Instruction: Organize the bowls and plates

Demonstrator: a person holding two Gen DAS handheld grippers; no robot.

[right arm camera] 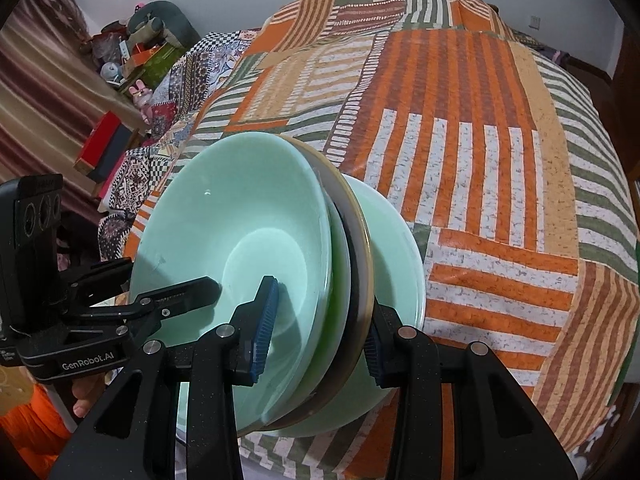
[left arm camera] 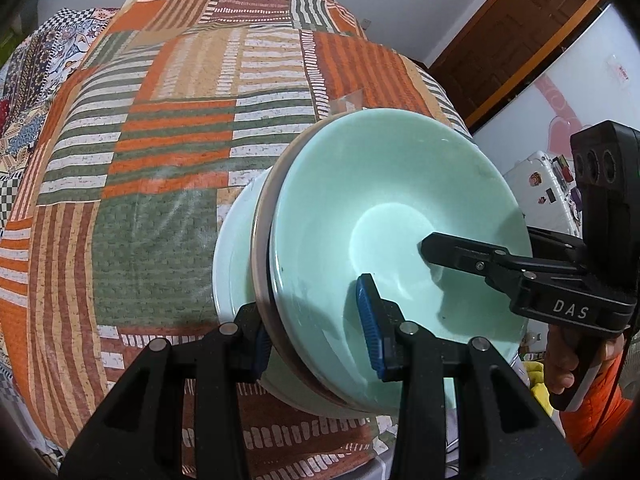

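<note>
A nested stack of pale green bowls [left arm camera: 384, 216] is gripped at opposite rims by the left tool [left arm camera: 316, 344] and right tool [right arm camera: 316, 336] — both clamped — centre frame, above the patchwork-covered surface [left arm camera: 160, 160], sharing its weight.

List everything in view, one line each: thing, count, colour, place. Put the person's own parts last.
top bowl: one, mint green, front of the stack, tilted on its side.
stack of dishes: several nested pieces, mint, green, dark and tan rims; exact count unclear, over the tablecloth.
tablecloth: one, orange, green and white striped patchwork, covering the surface.
door: one, brown wood, background right.
suitcase: one, white with stickers, by the wall.
left gripper: black, blue pads, clamped across the stack's rims.
right gripper: black, blue pads, clamped across the stack from the opposite side.
</note>
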